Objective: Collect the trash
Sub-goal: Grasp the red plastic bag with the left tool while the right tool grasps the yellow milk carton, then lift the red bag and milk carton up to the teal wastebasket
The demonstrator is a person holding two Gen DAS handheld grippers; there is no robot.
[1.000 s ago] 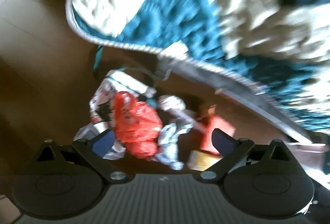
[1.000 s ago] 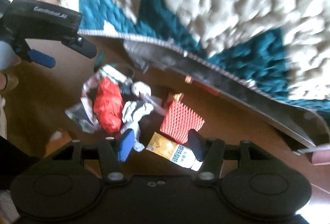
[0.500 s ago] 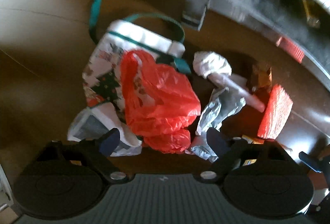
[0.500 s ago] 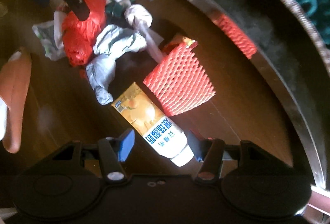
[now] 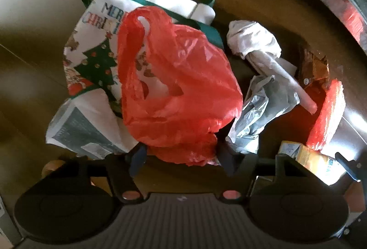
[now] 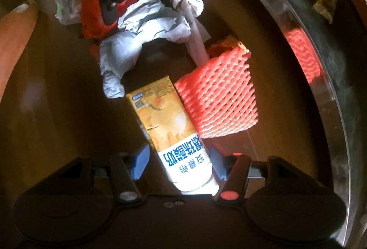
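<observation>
Left wrist view, left to right: at nine o'clock a grey printed wrapper (image 5: 78,132), tucked under a Christmas tote bag (image 5: 96,47) with green straps, probably the container meant for the trash; at centre a red plastic bag (image 5: 179,88) draped over the tote; left gripper (image 5: 181,157) lowered onto its bottom fold, jaws just been closing, crumpled red film between them, pads at or almost on the fold but not visibly squeezing, so not yet gripping; at two o'clock a wadded white tissue (image 5: 252,40) and a grey plastic film (image 5: 263,111); at three o'clock a red foam fruit net (image 5: 325,116).

Right wrist view, left to right: at ten o'clock a person's shoe (image 6: 16,38) on the dark floor (image 6: 57,100); at centre a yellow yogurt-drink carton (image 6: 169,129) lying flat, white end toward six o'clock; right gripper (image 6: 179,164) spread open astride that end, one pad clear of it, the other just beside it, seemingly lined up for a pinch across the carton's narrow width; foam net touching the carton toward two o'clock; at three o'clock a curved metal rim (image 6: 305,26), reflecting the net.
</observation>
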